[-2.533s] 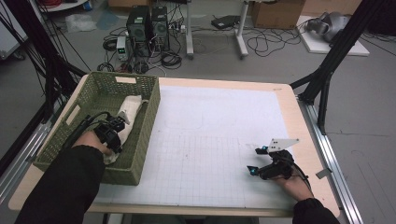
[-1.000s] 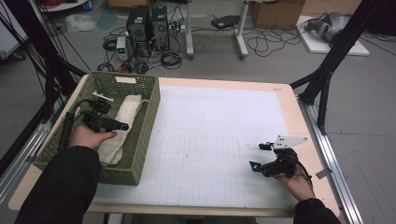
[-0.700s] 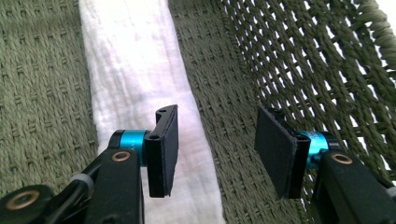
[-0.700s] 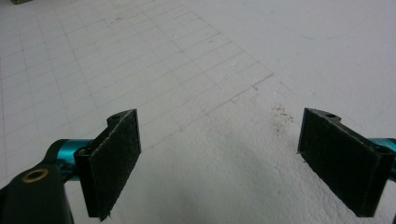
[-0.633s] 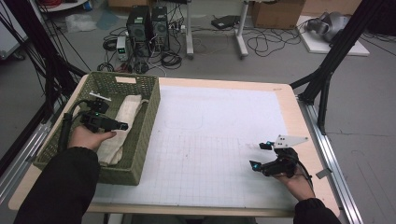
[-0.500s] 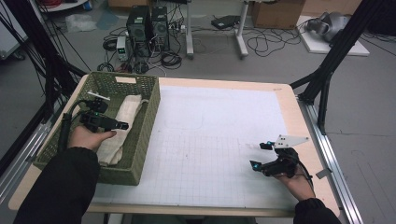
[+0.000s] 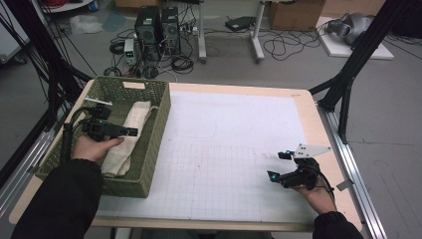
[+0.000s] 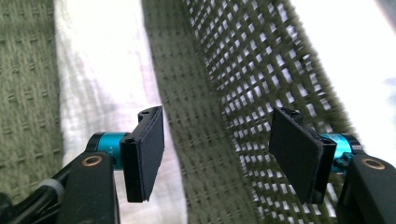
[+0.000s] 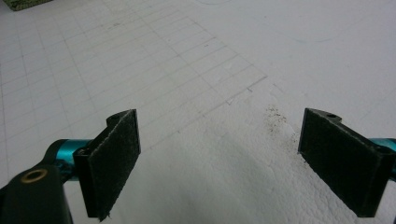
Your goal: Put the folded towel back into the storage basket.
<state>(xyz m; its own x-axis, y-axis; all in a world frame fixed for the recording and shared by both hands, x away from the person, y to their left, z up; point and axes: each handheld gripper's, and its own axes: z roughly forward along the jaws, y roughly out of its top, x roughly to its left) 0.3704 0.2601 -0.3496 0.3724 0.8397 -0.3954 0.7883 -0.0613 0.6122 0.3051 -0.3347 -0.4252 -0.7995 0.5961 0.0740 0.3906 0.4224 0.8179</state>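
Since the earlier frames, our left gripper (image 7: 133,132) has lifted off the folded white cloth (image 7: 130,133) and drawn back toward the near left of the basket, and its jaws have just been opening, with nothing between them. Our right gripper (image 7: 277,166) has kept its place at the near right.

We work at a light wooden table (image 7: 303,99) covered by a white gridded mat (image 7: 229,149). At the left end sits the green woven basket (image 7: 158,129), and the cloth lies lengthwise inside it, along its right-hand wall, resting on the basket floor. In the left gripper view the cloth (image 8: 98,79) runs under and past the left pad, free of both pads, while the basket's mesh wall (image 8: 243,93) rises between the jaws further off.

Our left gripper (image 8: 217,154) hovers over the cloth with its jaws wide apart and empty. Our right gripper (image 9: 219,163) rests low over the bare mat (image 9: 196,60), jaws equally spread and holding nothing.

We judge the job nearly complete: the cloth is in the basket and released. What seems left is only drawing our left hand (image 7: 92,148) out of the basket.
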